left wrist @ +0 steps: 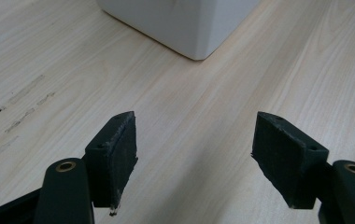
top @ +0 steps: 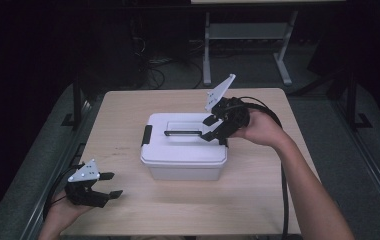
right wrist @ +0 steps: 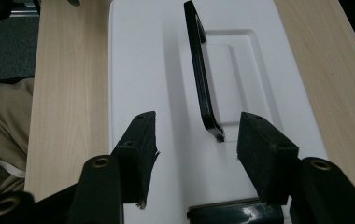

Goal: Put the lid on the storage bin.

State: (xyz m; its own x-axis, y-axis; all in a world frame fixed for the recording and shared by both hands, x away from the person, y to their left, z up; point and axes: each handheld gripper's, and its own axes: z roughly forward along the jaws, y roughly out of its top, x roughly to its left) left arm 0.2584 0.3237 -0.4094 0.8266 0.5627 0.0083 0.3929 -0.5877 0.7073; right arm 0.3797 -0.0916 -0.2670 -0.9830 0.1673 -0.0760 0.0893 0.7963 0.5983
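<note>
Lid (top: 183, 134) shuts white box (top: 185, 167), hiding contents; right claw (right wrist: 196, 140) gapes over black handle (right wrist: 201, 74), left claw (top: 109, 185) apart.

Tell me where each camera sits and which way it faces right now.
High view: above the person's side, looking forward and down on the table; both forearms, left claw, right claw at the white box.
Left gripper view: on the left claw, low over the table, facing the box corner; open jaws.
Right gripper view: on the right claw, above the box lid, along its black handle.
All share the box.
</note>
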